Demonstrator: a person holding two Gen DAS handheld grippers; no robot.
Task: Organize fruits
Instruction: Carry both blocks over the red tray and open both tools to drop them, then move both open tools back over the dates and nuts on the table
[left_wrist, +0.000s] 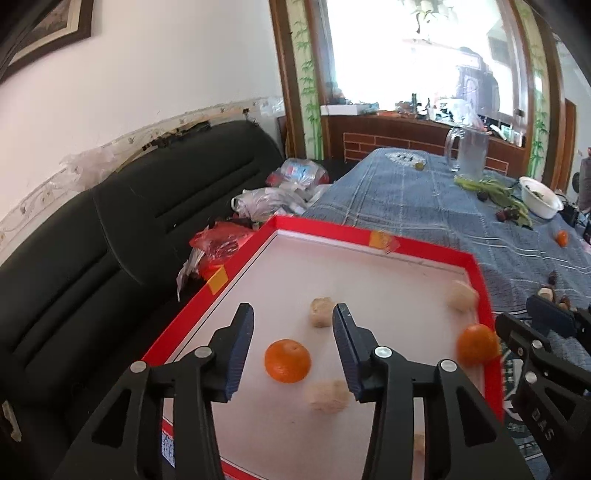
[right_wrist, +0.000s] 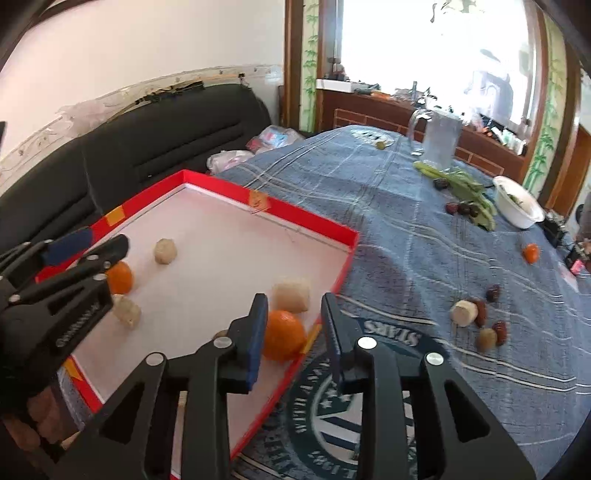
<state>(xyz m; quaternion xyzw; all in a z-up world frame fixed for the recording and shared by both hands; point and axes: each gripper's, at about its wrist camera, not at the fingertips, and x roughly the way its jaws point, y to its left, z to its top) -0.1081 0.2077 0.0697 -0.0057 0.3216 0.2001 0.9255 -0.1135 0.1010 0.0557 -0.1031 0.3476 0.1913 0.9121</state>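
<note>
Now both grippers hang over the shallow red cardboard tray with a white floor (left_wrist: 424, 248), which lies on the table covered with a blue checked cloth (right_wrist: 424, 229). The left gripper (left_wrist: 293, 332) has its fingers parted, nothing pressed between them; a round orange tangerine (left_wrist: 287, 360) sits on the tray floor in the gap, free of both pads. Near it lie two pale beige lumps (left_wrist: 320, 312), one beyond the fruit and one closer to the camera; what they are I cannot tell.

The right gripper (right_wrist: 295, 325) stands at the near right edge of the tray, its fingers also spread. A second orange tangerine (right_wrist: 284, 334) rests in the tray corner, just beside the left blue pad; whether it touches the pad I cannot tell. A pale beige block (right_wrist: 293, 295) lies right behind this fruit.

Further on the cloth, well apart from the tray, lie a small third tangerine (right_wrist: 530, 253), some dark red fruits (right_wrist: 493, 293), a white bowl (right_wrist: 517, 203) and a clear glass jug (right_wrist: 439, 136).
</note>
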